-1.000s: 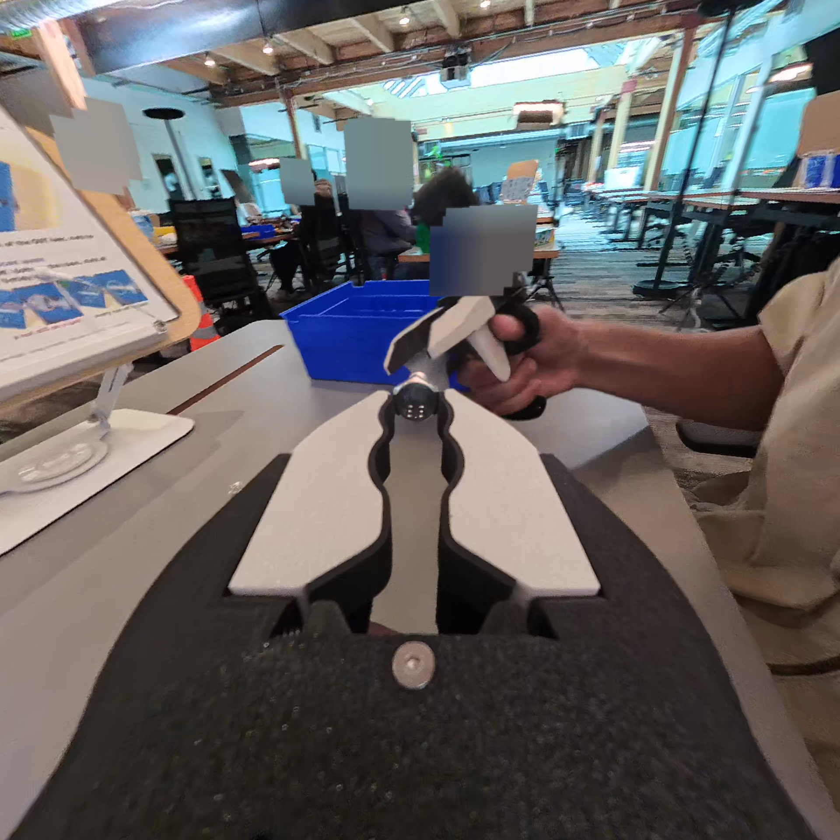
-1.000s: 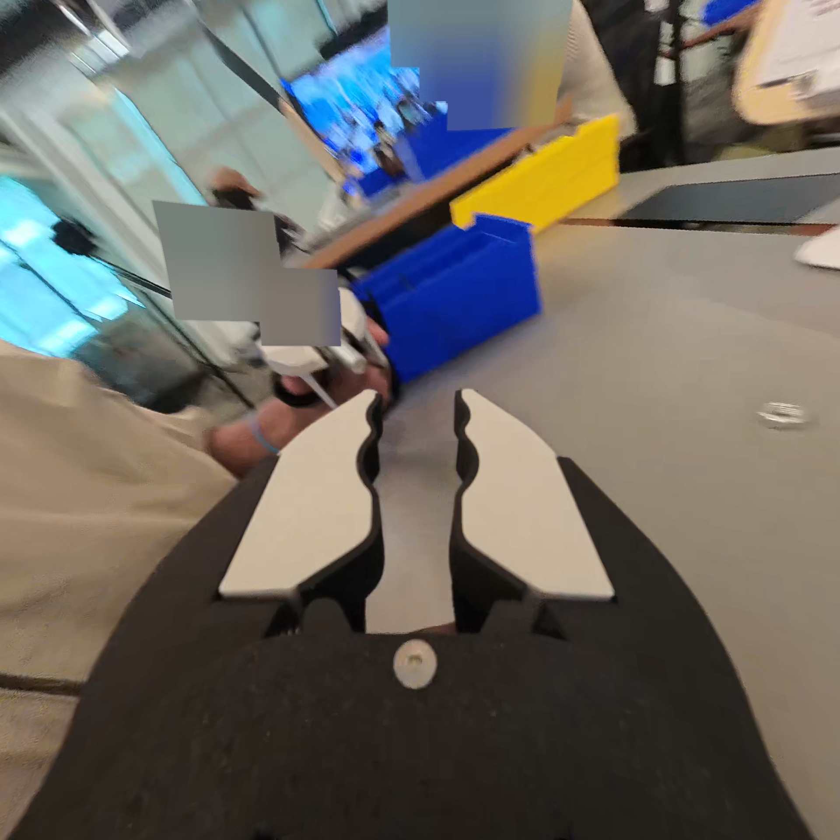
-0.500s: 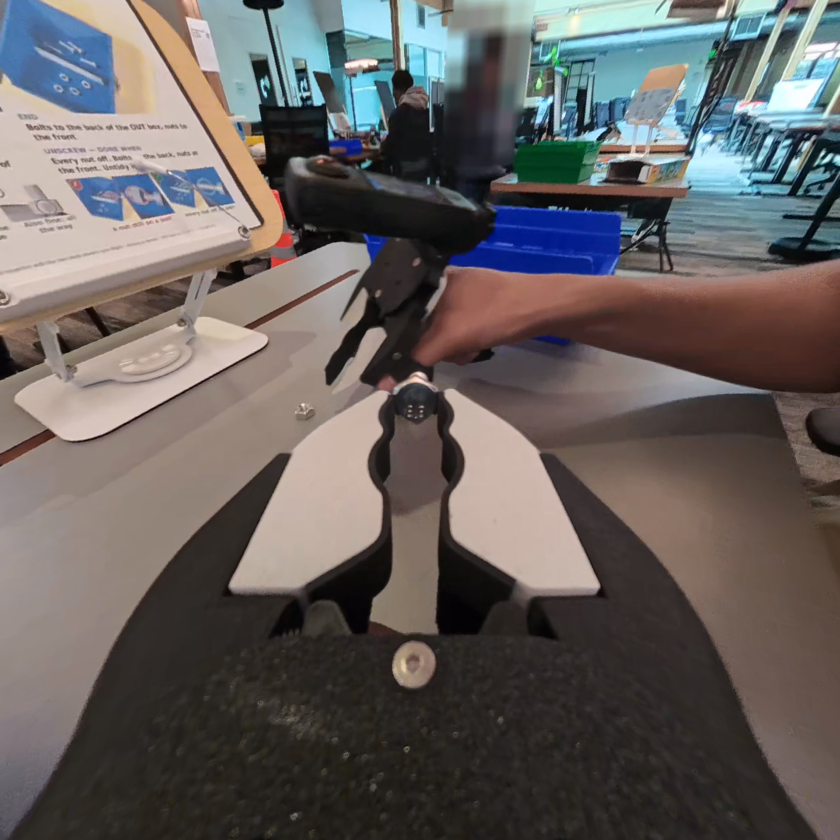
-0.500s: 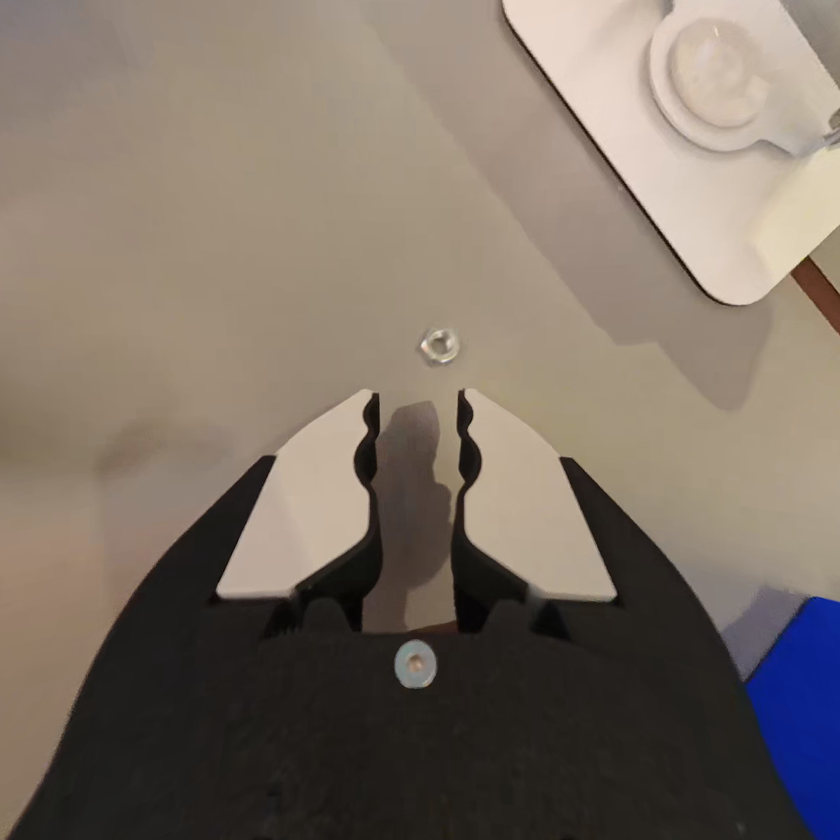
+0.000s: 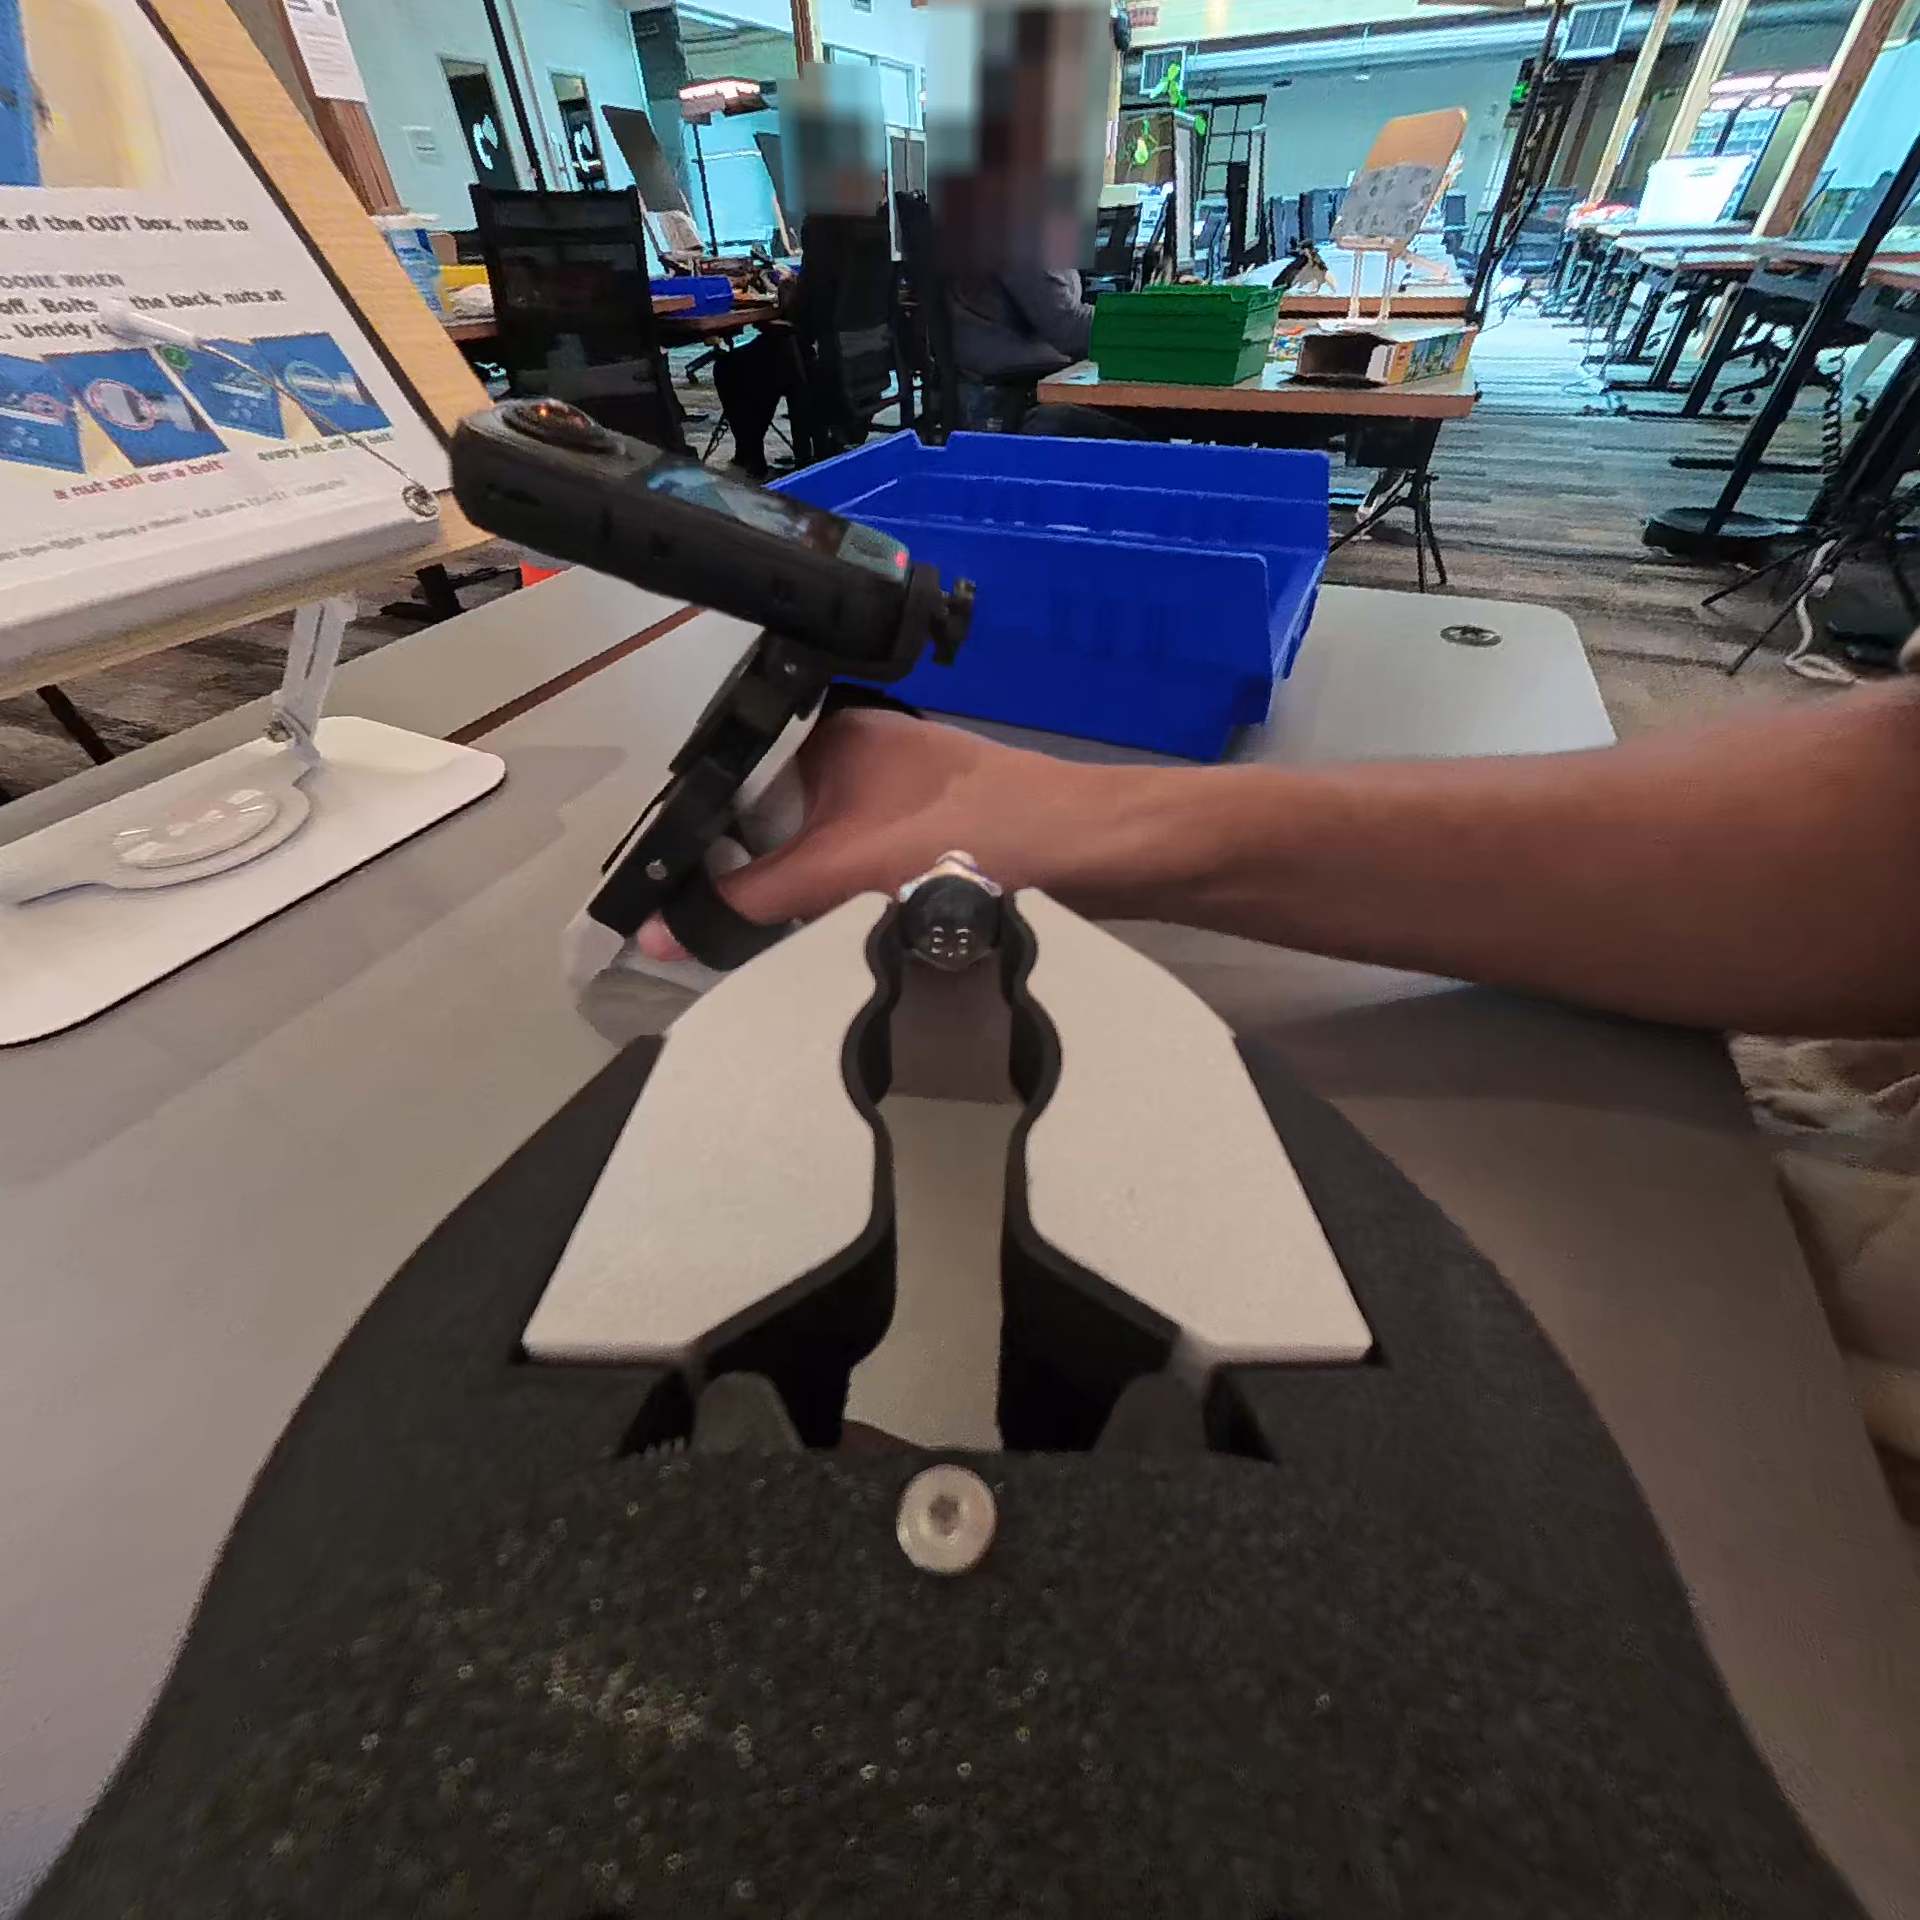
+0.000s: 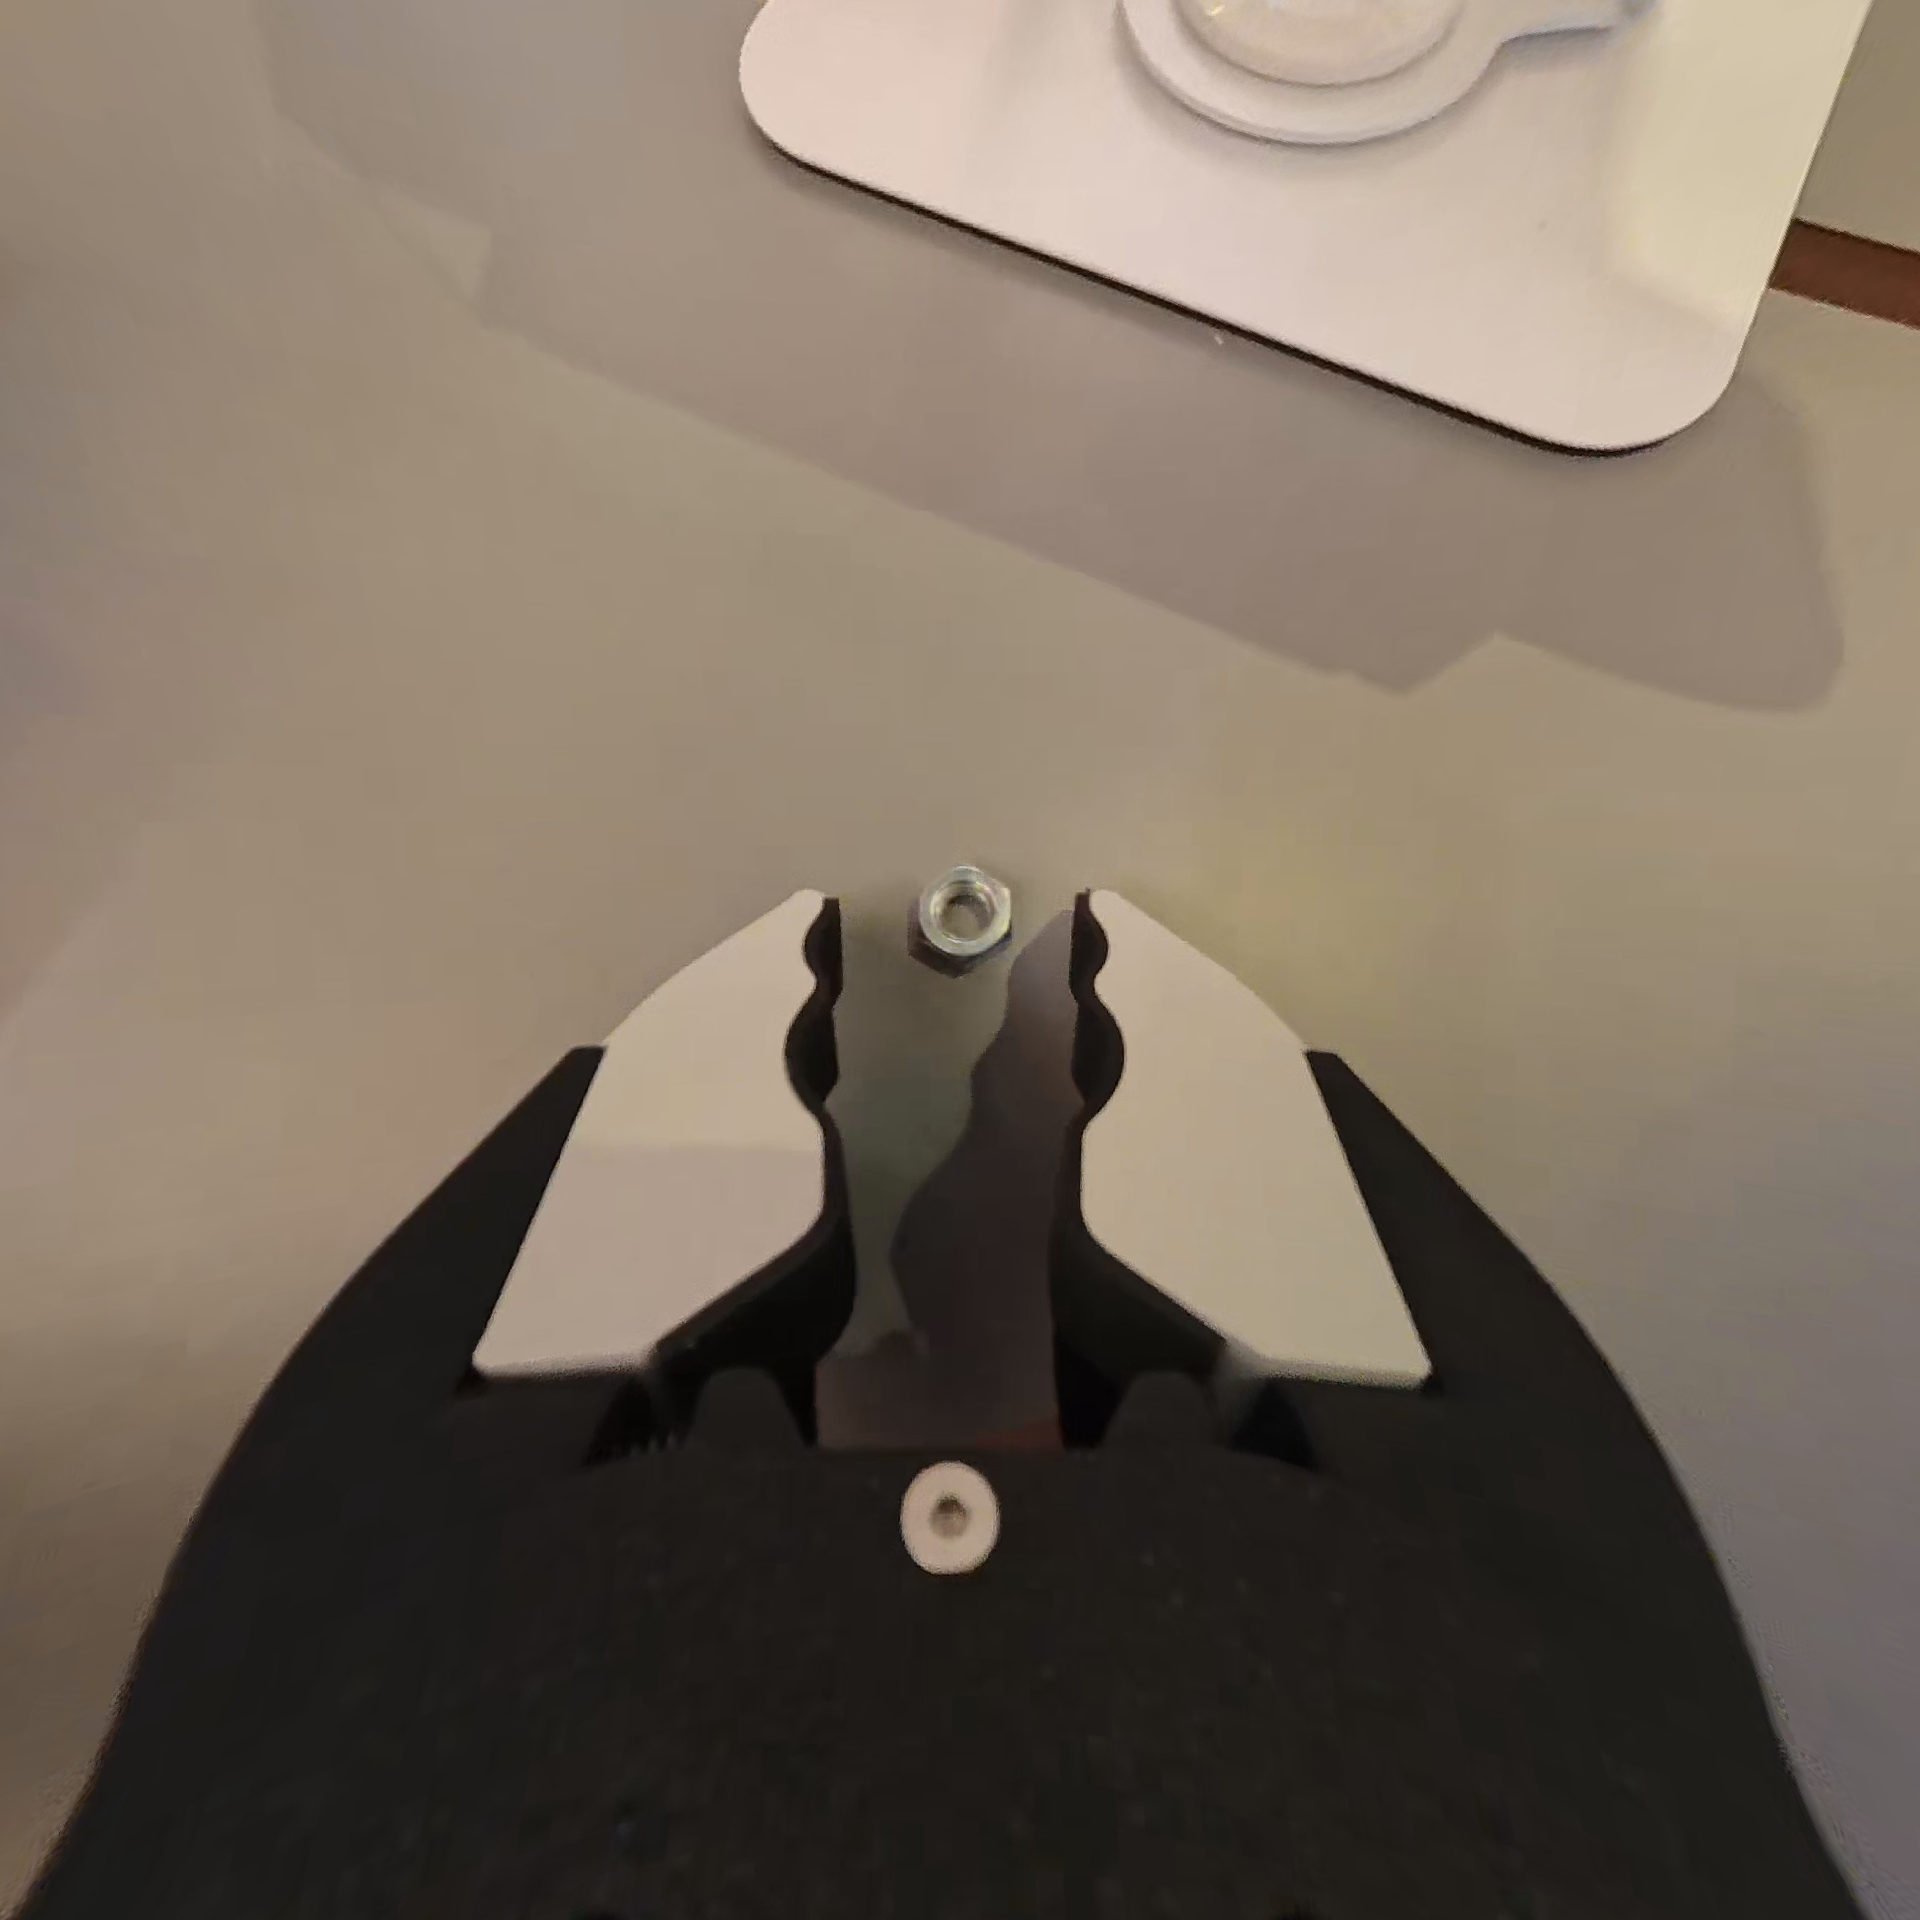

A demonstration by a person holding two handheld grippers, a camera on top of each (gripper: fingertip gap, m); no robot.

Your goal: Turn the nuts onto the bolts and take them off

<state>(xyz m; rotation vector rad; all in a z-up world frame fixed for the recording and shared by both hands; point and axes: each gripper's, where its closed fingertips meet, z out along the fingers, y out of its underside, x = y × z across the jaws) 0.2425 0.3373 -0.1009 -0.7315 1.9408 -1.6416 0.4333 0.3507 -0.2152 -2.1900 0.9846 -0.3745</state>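
My left gripper [image 5: 951, 940] is shut on a bolt [image 5: 948, 928], whose dark head faces the camera between the fingertips; its shaft points away and is mostly hidden. My right gripper [image 6: 956, 914] is open and points down at the grey table [image 6: 416, 623]. A small silver hex nut [image 6: 961, 925] lies flat on the table between its fingertips, touching neither finger. In the left wrist view the right gripper [image 5: 665, 935] is seen from the side, held by a hand [image 5: 914, 810], tips down by the table; the nut is hidden there.
A blue bin [image 5: 1091, 592] stands at the table's far side. A white stand base [image 6: 1299, 208] lies just beyond the nut and also shows at left in the left wrist view [image 5: 208, 831], carrying a tilted instruction board [image 5: 187, 343]. Other desks and seated people are far behind. My hands' fingertips stand some 20 cm from each other.
The right gripper swung from facing the bin to pointing down, then dropped over the nut and opened wider, so the nut now lies between its tips. The left gripper still holds the bolt.
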